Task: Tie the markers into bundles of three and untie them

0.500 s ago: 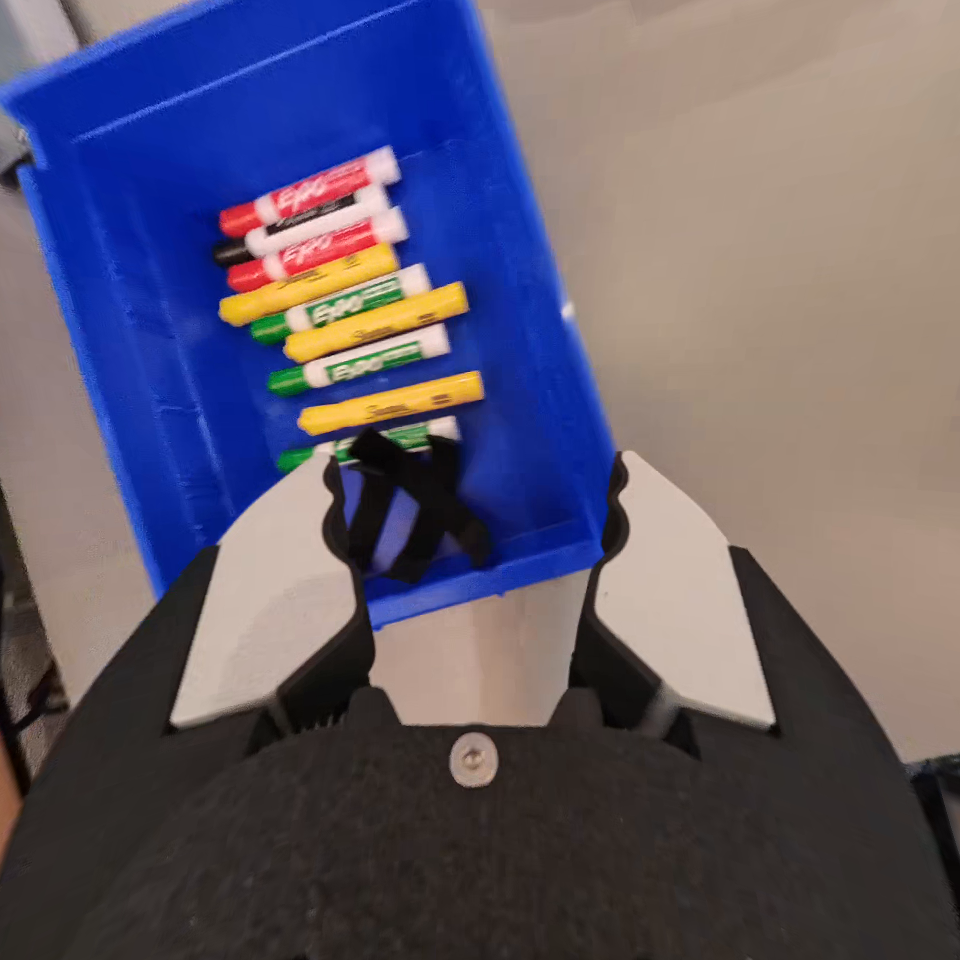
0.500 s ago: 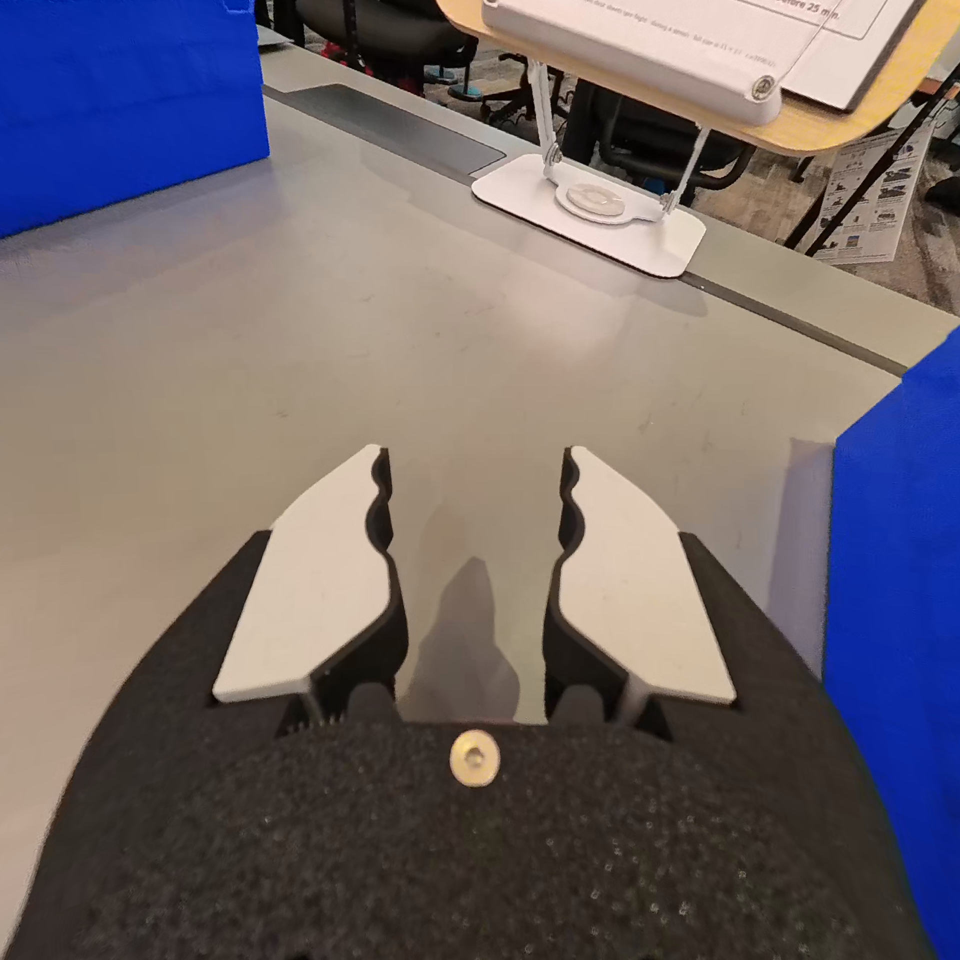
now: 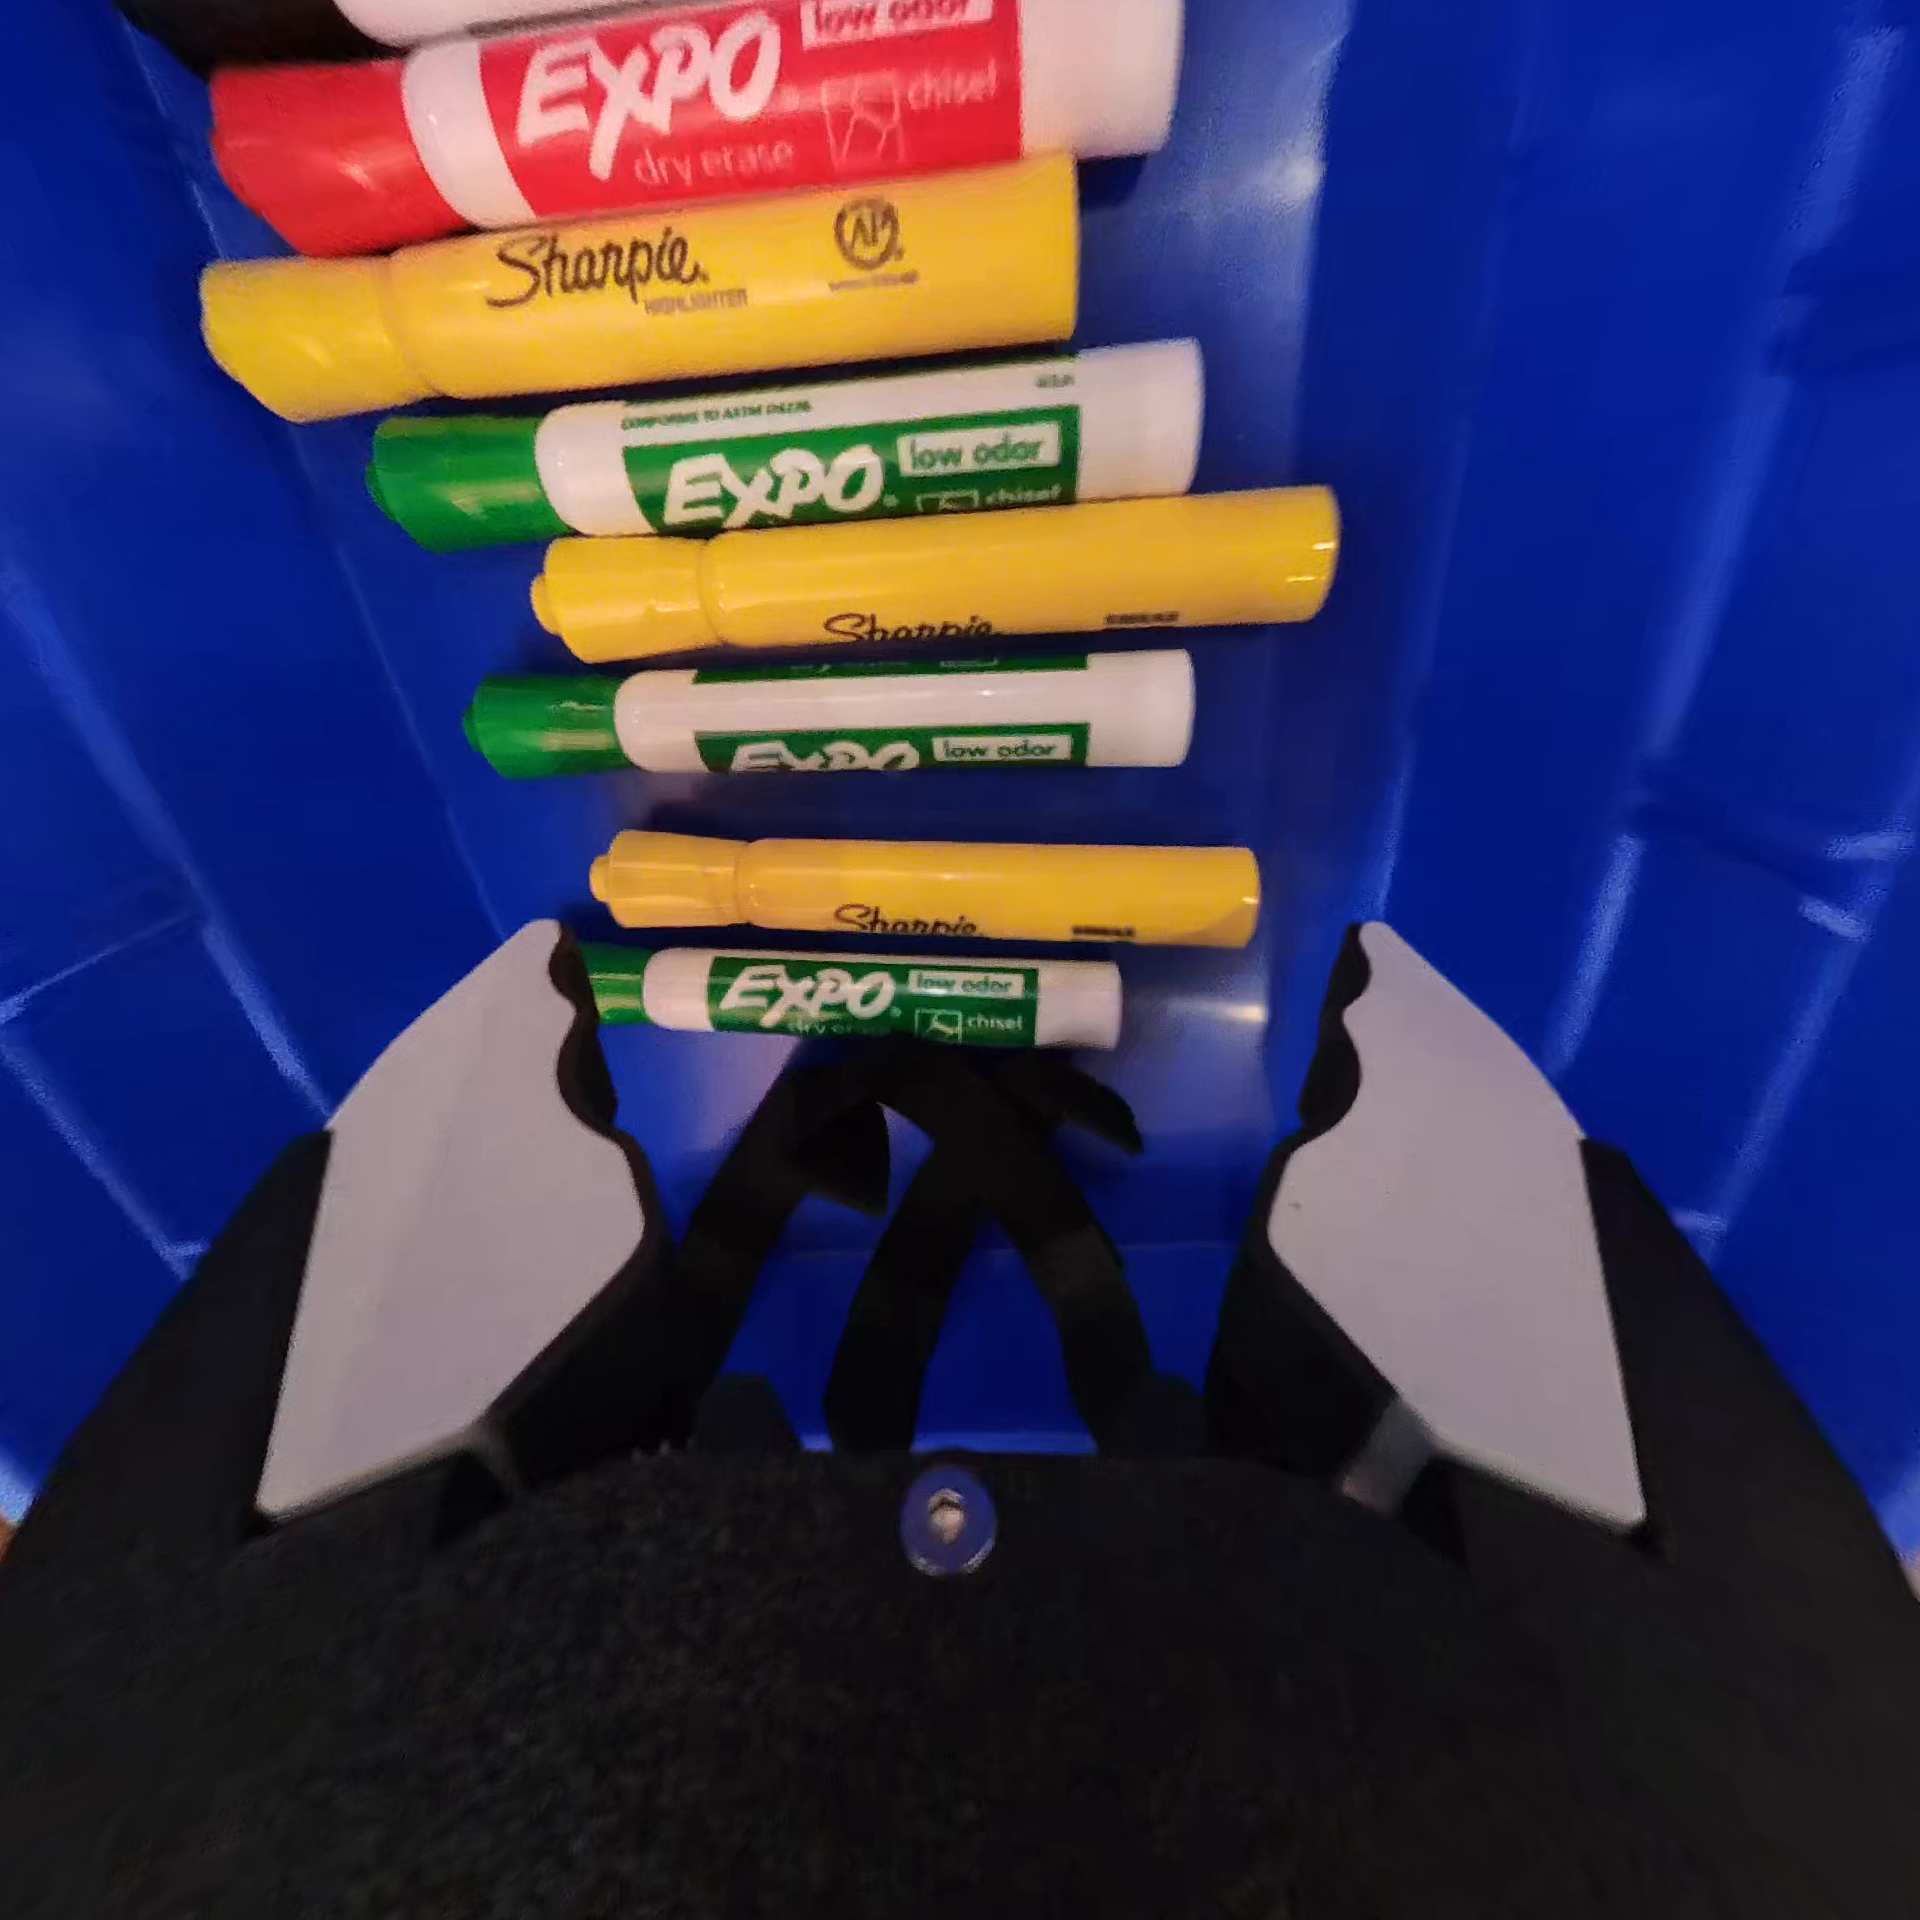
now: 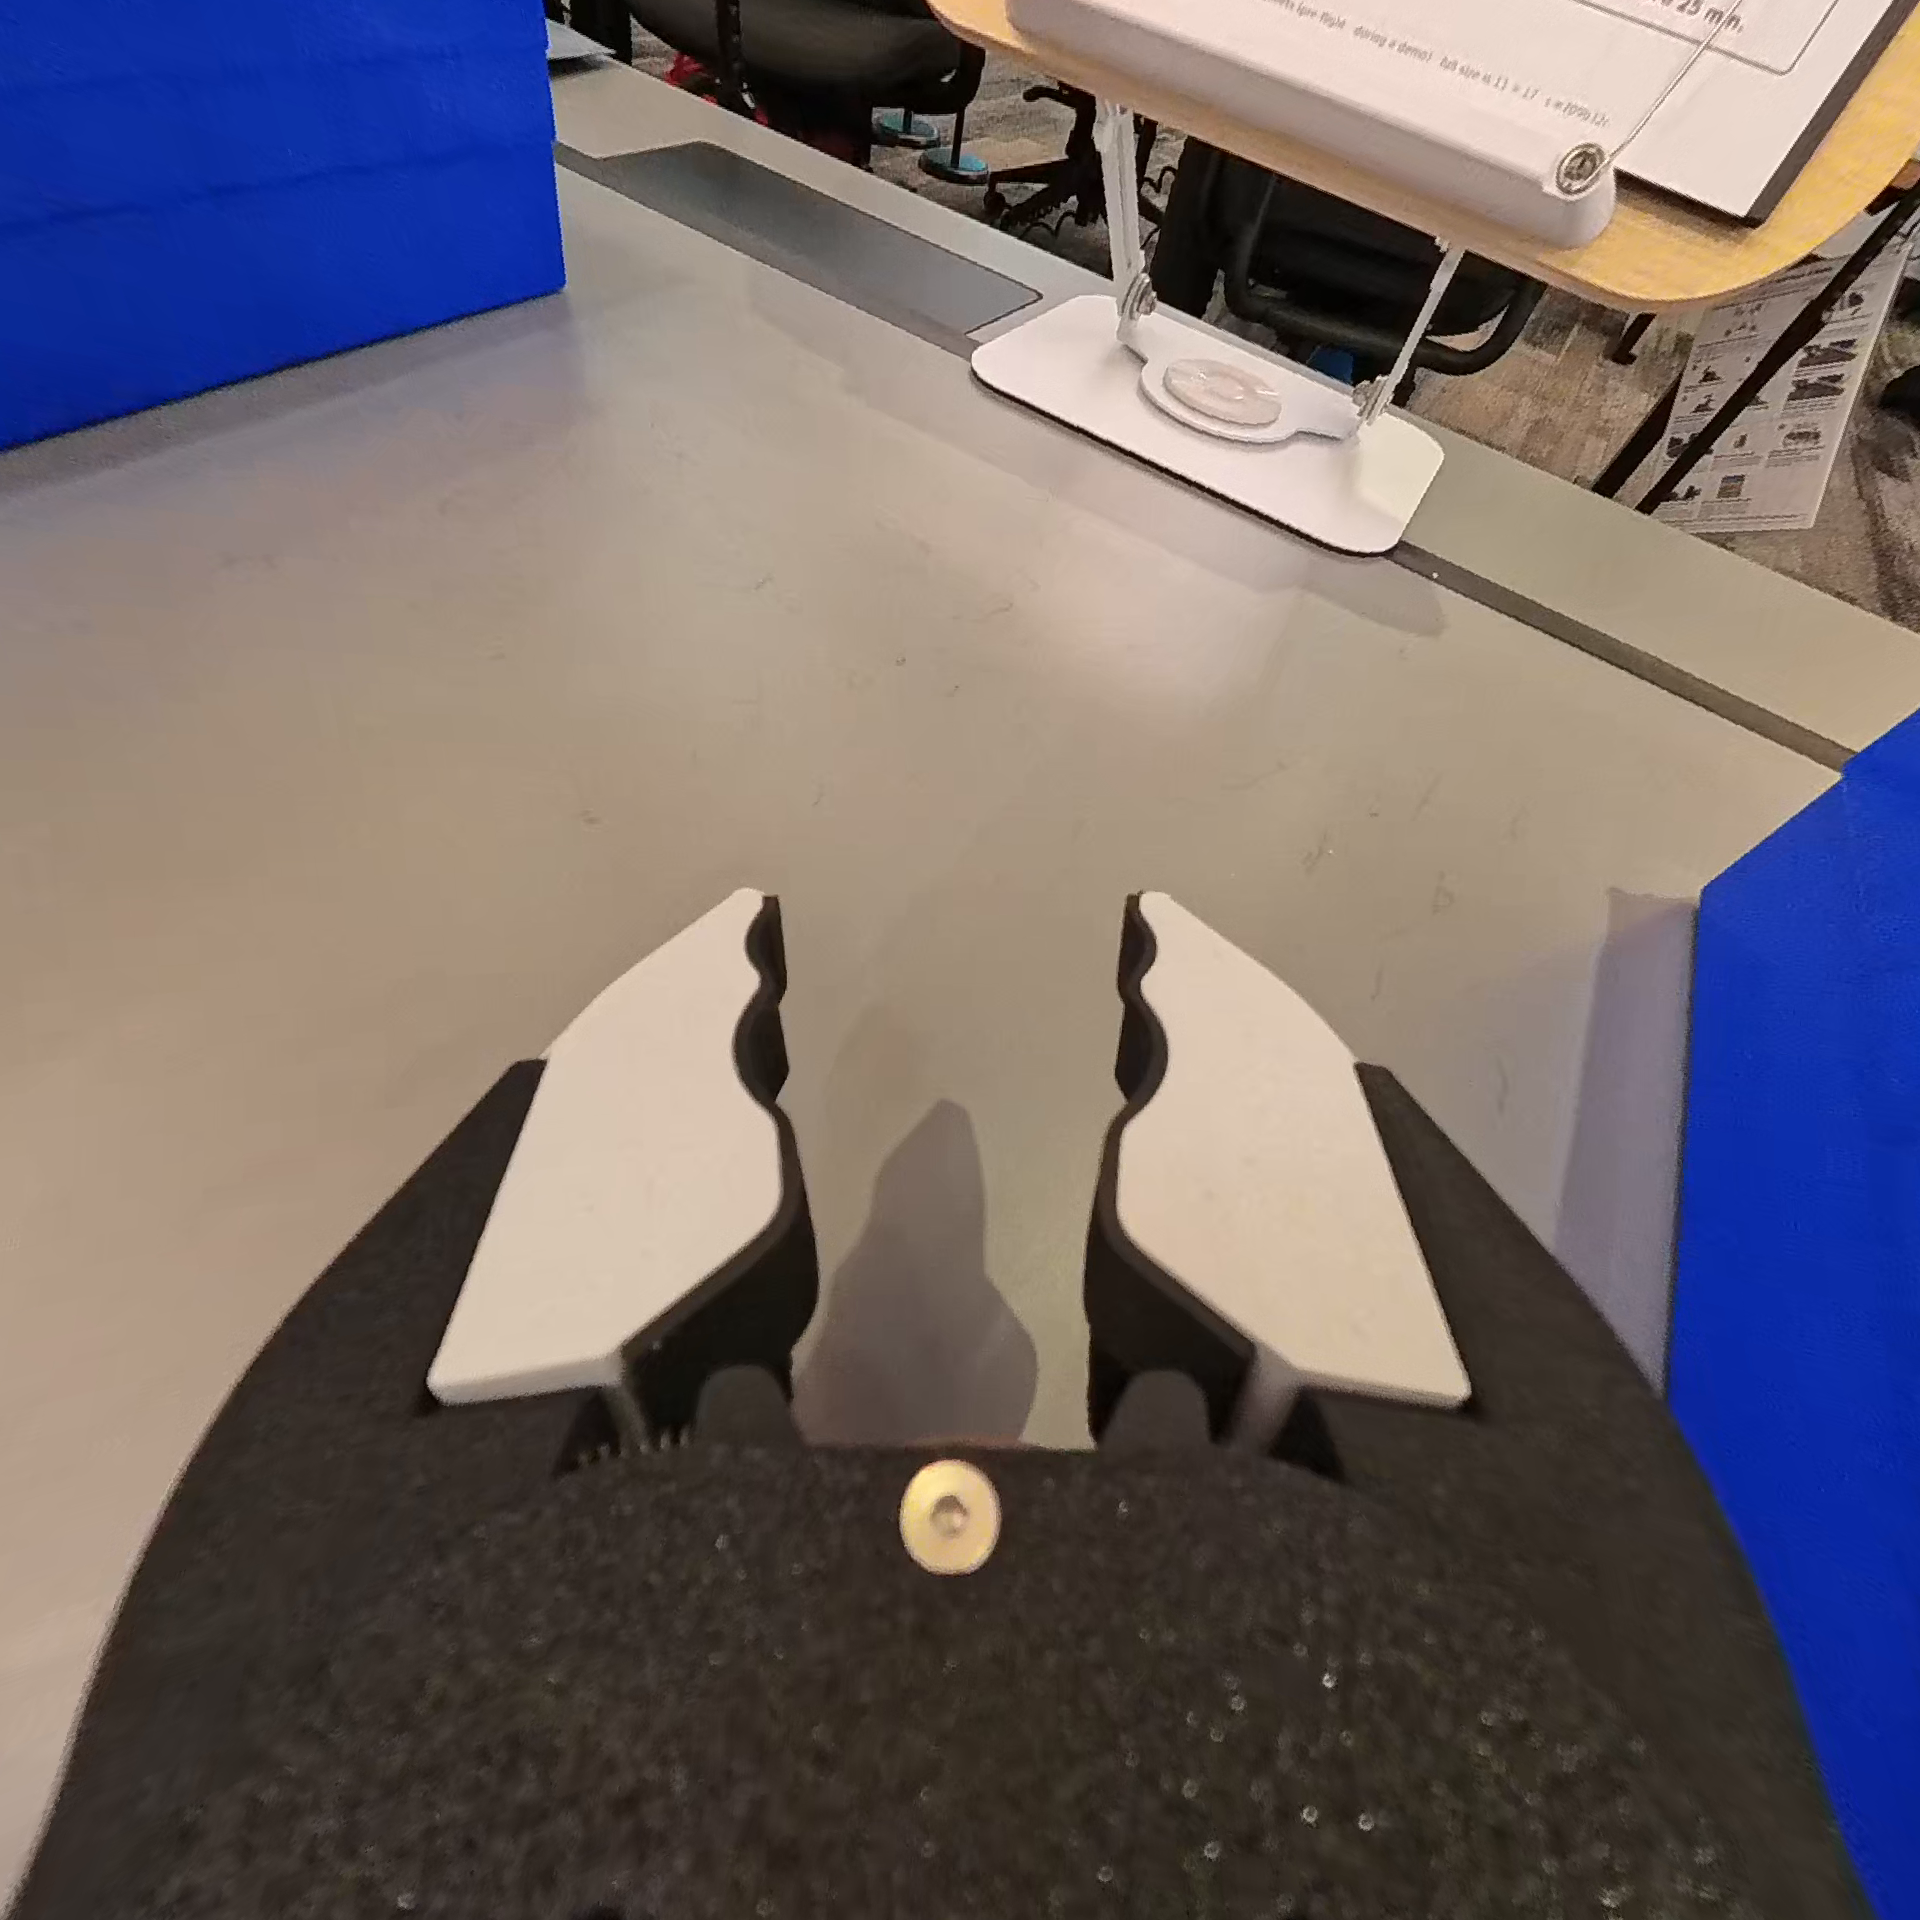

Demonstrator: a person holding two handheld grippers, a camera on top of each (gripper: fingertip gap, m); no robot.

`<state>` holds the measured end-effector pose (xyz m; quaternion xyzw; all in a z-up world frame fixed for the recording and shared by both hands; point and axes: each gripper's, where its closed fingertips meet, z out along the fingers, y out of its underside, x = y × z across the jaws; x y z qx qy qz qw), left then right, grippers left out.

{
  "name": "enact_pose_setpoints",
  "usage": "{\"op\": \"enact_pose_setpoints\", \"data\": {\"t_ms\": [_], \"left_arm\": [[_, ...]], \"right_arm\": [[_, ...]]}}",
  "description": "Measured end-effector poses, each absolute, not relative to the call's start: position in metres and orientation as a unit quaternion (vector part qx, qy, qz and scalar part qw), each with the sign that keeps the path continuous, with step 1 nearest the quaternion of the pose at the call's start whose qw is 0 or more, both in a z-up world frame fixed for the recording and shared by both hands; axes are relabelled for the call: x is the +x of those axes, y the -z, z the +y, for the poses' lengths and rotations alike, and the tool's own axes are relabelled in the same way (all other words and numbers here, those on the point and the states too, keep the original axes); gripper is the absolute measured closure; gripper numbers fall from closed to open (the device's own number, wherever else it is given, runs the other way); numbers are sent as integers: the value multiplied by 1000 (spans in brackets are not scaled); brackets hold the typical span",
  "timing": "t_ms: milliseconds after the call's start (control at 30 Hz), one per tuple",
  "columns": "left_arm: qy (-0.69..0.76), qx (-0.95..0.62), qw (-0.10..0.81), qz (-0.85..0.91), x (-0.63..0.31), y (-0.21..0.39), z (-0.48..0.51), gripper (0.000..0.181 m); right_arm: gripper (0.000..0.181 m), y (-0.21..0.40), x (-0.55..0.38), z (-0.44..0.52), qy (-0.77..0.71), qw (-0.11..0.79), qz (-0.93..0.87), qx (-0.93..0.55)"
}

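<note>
Both tongs spread and empty, the left gripper (image 3: pixel 956 997) straddles black straps (image 3: pixel 935 1195) beside loose markers (image 3: pixel 831 717) in the blue bin (image 3: pixel 1558 623), risking snagging several straps while the right gripper (image 4: pixel 951 935) hangs over the table (image 4: pixel 520 675)

You're in office or lab workspace: grey desk (image 4: pixel 727 623) with cable hatch (image 4: pixel 821 234), rolling office chairs (image 4: pixel 1330 260) on carpet behind, document stand (image 4: pixel 1226 416) holding printed sheet, blue storage bins (image 4: pixel 270 177), whiteboard markers (image 3: pixel 810 468).

Open left claw (image 3: pixel 956 997) (inside bin (image 3: pixel 1558 623)), markers (image 3: pixel 883 717), black ties (image 3: pixel 935 1174)
</note>
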<state>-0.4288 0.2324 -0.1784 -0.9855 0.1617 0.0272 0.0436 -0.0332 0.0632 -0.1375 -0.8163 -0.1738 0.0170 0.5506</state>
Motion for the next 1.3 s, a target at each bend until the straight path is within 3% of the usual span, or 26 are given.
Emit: {"op": "enact_pose_setpoints", "data": {"t_ms": [500,733,933,1133,1300], "left_arm": [[-17,-979,60,195,-442,188,232,51],[26,-946,145,289,-423,103,239,51],[84,-851,186,484,-307,42,199,52],[80,-775,130,614,-198,110,151,52],[55,-741,88,664,-163,172,138,53]], "right_arm": [[121,139,-34,63,-16,546,-176,-819],[121,140,-33,63,-26,543,-169,-822],[121,136,-29,66,-29,546,-162,-821],[121,131,-26,66,-33,553,-159,-817],[120,125,-29,66,-35,558,-164,-812]]}}
